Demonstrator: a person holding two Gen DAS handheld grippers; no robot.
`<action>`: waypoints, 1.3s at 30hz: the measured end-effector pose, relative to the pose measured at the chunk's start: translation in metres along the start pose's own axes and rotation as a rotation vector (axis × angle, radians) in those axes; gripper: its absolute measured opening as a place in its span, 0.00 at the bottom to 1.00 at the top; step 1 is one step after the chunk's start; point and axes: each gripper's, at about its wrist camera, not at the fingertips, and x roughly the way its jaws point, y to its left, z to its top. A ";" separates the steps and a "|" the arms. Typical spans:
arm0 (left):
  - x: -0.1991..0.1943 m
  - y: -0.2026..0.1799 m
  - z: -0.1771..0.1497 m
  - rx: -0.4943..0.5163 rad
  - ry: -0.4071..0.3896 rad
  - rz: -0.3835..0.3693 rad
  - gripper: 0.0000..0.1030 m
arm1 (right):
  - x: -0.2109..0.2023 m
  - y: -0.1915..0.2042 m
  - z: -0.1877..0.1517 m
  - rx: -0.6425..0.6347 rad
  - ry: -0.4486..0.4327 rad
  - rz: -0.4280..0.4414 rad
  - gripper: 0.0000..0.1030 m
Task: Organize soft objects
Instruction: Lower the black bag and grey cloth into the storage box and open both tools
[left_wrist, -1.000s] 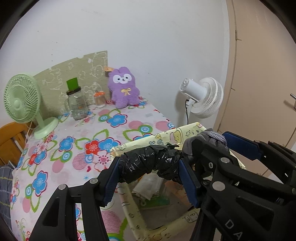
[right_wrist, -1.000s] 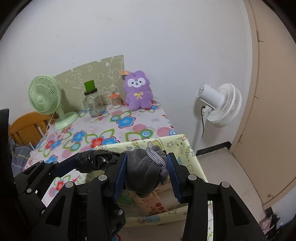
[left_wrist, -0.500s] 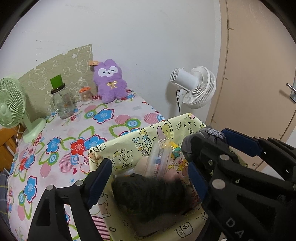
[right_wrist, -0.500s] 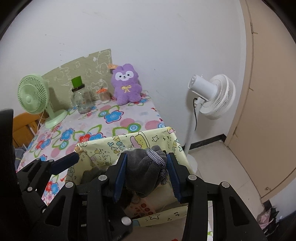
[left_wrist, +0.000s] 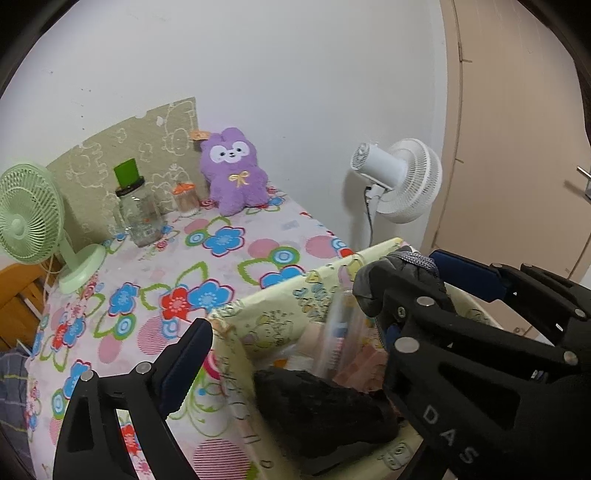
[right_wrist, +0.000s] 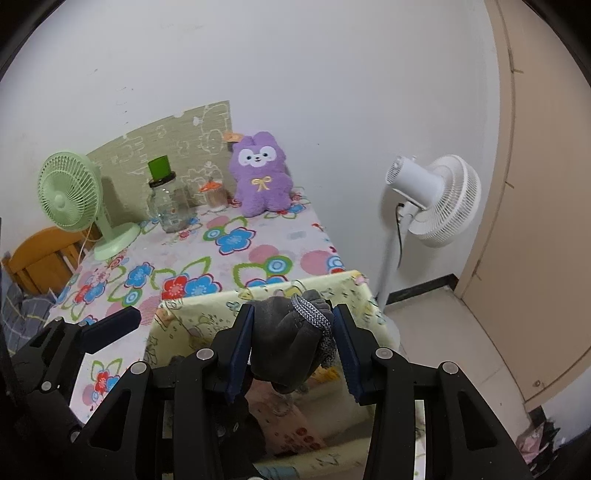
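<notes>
My left gripper (left_wrist: 291, 332) hangs over the yellow cartoon-print fabric bin (left_wrist: 258, 317) and its jaws are opening, with nothing pressed between them. A black soft bundle (left_wrist: 325, 410) lies loose inside the bin below them and shows dark low in the right wrist view (right_wrist: 236, 424). My right gripper (right_wrist: 293, 332) is shut on a grey sock (right_wrist: 291, 343) with a braided cuff, held above the bin's (right_wrist: 192, 317) opening. That sock (left_wrist: 399, 273) also shows at the bin's right side in the left wrist view. A purple plush bunny (left_wrist: 232, 170) sits against the far wall.
The bin stands at the near edge of a floral tablecloth (left_wrist: 221, 240). On the table are a green desk fan (left_wrist: 29, 221), a glass jar (left_wrist: 136, 210) with a green lid and a small jar (left_wrist: 186, 199). A white standing fan (right_wrist: 432, 199), a beige door (right_wrist: 535, 221) and a wooden chair (right_wrist: 40, 254) flank it.
The left jaws spread wide and the black bundle dropped from between them into the bin. The right gripper kept its grip on the grey sock and edged over the bin.
</notes>
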 end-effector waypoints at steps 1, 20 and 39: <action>0.001 0.002 0.000 -0.004 0.003 0.003 0.93 | 0.002 0.001 0.000 0.001 0.000 0.005 0.45; 0.011 0.022 -0.012 -0.048 0.062 0.030 0.94 | 0.024 0.020 -0.006 -0.008 0.061 0.055 0.58; -0.025 0.018 -0.025 -0.043 0.020 0.018 0.96 | -0.015 0.024 -0.019 0.008 0.015 0.018 0.87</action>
